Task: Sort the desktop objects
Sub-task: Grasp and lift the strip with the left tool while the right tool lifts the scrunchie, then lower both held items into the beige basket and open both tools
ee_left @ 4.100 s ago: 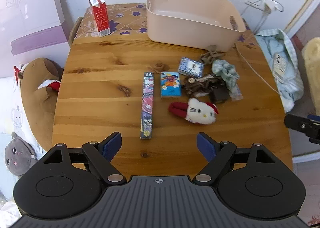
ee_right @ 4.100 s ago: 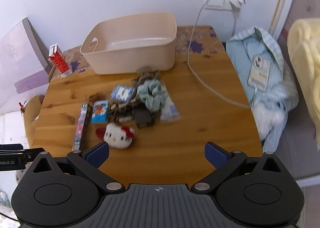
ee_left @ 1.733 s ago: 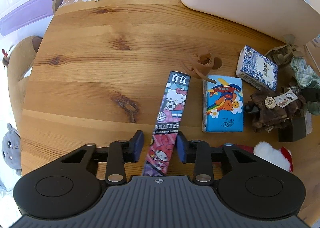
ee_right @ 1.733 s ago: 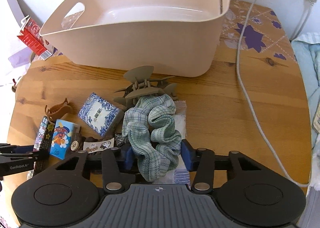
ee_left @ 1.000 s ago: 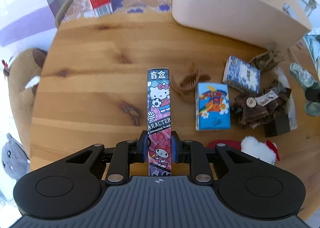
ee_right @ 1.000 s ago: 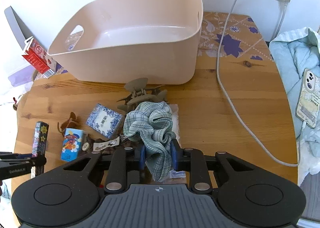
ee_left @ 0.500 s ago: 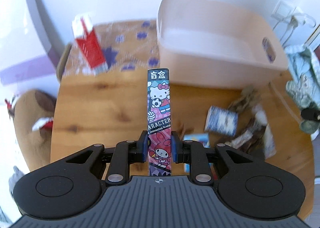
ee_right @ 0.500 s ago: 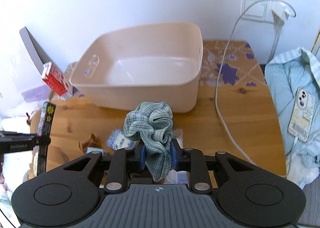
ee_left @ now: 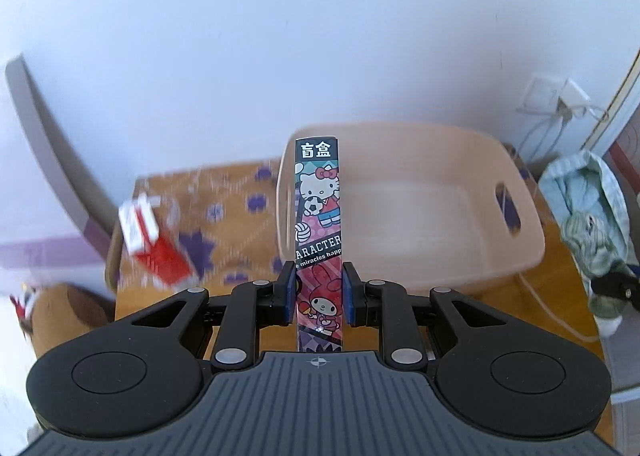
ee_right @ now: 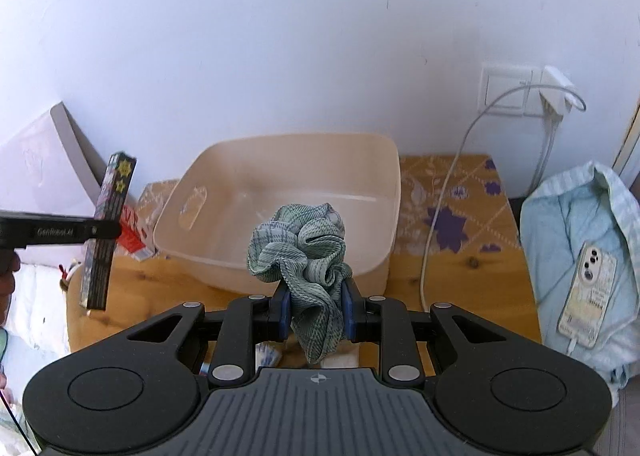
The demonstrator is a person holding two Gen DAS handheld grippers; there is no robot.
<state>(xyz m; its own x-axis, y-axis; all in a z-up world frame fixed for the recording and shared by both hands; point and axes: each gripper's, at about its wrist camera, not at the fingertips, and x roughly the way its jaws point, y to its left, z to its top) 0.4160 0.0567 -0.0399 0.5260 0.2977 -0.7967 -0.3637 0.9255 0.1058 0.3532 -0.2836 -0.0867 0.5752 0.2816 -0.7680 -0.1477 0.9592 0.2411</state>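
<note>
Beige bin (ee_right: 384, 192) at table's (ee_right: 460, 276) far edge, nothing inside.
Left gripper (ee_left: 319, 293) clamps blind box (ee_left: 319, 216), right gripper (ee_right: 315, 312) clamps green scrunchie (ee_right: 304, 252); both now lifted higher, facing bin.

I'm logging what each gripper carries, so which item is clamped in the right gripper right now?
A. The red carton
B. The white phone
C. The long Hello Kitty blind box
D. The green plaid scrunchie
D: in the right wrist view the right gripper has its jaws closed on the green plaid scrunchie, held up in front of the beige bin.
</note>
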